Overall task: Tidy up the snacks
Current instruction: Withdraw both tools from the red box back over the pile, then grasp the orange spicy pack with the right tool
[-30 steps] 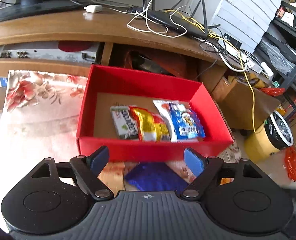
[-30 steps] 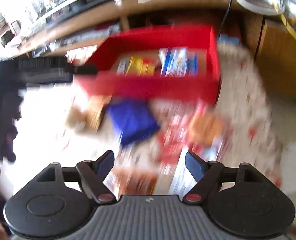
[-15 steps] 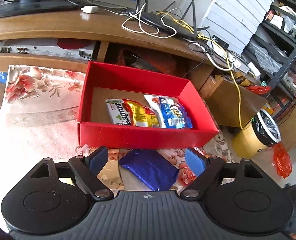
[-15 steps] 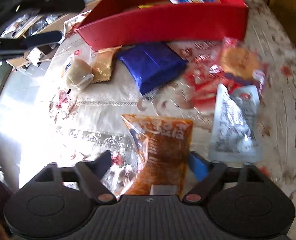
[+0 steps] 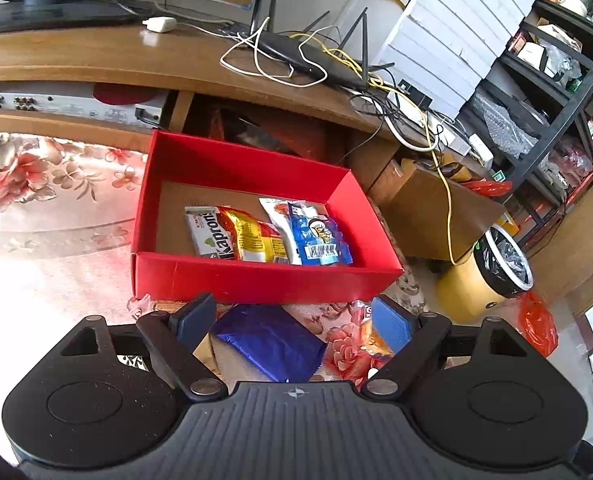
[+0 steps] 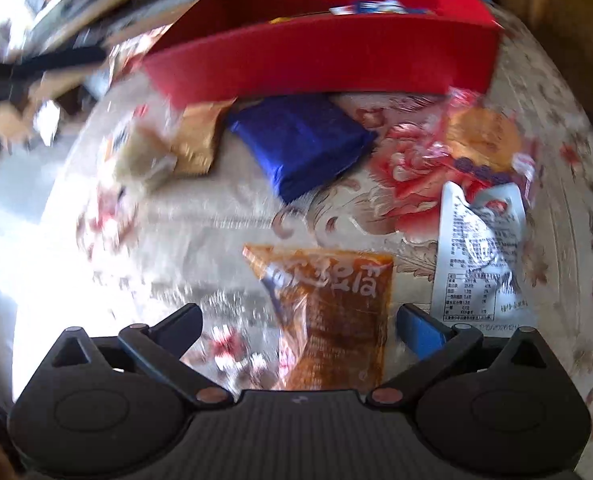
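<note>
Orange packet (image 6: 332, 312) lies on floral cloth (image 6: 216, 216) between right tongs (image 6: 300, 320), just widened, untouched, its lower end hidden. Left tongs (image 5: 294, 322) open, empty. Red box (image 5: 256, 280) contents blurred.

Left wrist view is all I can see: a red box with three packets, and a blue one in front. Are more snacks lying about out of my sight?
Observer: Yes. The right wrist view shows an orange-brown packet flat on the flowered cloth, nearer than the blue packet.
Visitor: Is the other gripper holding it?
Observer: No. The right gripper is open, its jaws have just been opening, and the packet lies between them with gaps on both sides.
Visitor: Anything else?
Observer: A white pouch lies beside that packet, to its right in the picture.
</note>
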Tool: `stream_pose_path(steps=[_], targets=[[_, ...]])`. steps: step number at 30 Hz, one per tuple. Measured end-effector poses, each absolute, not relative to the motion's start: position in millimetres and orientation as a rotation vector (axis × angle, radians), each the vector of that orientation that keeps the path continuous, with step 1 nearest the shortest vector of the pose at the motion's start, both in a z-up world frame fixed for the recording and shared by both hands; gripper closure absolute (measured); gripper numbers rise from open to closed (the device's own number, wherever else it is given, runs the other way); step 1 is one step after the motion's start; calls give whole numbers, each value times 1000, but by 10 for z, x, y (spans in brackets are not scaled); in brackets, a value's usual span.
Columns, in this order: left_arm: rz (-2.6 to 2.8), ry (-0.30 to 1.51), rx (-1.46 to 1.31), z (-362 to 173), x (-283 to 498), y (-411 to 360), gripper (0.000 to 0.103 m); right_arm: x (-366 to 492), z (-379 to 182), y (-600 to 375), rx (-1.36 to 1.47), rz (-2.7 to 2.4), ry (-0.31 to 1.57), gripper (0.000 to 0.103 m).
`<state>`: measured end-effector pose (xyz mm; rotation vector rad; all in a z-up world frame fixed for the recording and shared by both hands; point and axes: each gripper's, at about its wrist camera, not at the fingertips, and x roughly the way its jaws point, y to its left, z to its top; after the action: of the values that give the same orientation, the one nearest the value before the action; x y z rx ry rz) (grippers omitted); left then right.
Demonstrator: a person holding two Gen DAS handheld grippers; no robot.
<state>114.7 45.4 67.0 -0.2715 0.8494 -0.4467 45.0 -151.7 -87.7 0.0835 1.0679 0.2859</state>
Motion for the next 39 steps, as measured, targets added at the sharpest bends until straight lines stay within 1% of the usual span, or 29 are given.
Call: stream_pose_path(steps=[3, 5, 6, 7, 8, 9, 12, 14, 16, 18, 25, 31, 34, 36, 39], targets=[[-440, 844, -286, 687, 1132, 501, 14, 363, -910, -1279, -157, 293, 1062, 10], [-438, 839, -293, 701, 1128, 520, 14, 382, -855, -1287, -169, 309, 1069, 26], [-437, 838, -296, 702, 1128, 530, 13, 398, -814, -1315, -169, 308, 1068, 52], [-436, 838, -297, 700, 1126, 534, 13, 434, -760, -1383, -141, 320, 1077, 59], [-436, 839, -297, 694, 1129, 542, 13, 471, -729, -1470, -79, 348, 1096, 64], [-435, 843, -297, 683, 1135, 550, 13, 490, -715, -1532, -40, 363, 1103, 67], [-420, 856, -295, 640, 1154, 572, 13, 470, -719, -1575, -59, 361, 1089, 67], [-410, 862, -292, 624, 1158, 585, 13, 448, -698, -1615, -22, 388, 1086, 70], [-404, 870, -284, 601, 1172, 582, 13, 445, -659, -1636, 10, 406, 1069, 77], [-395, 881, -272, 568, 1185, 573, 13, 448, -635, -1666, 34, 419, 1058, 79], [-332, 939, -238, 391, 1255, 617, 12, 435, -567, -1842, 114, 451, 1018, 82], [-291, 989, -190, 255, 1334, 567, 11, 396, -515, -1996, 163, 463, 981, 83], [-258, 965, -195, 329, 1317, 664, 10, 375, -496, -2025, 165, 476, 970, 83], [-231, 949, -211, 385, 1287, 777, 6, 388, -498, -2017, 162, 485, 972, 83], [-155, 968, -254, 330, 1277, 911, 6, 404, -492, -1994, 155, 498, 973, 83]])
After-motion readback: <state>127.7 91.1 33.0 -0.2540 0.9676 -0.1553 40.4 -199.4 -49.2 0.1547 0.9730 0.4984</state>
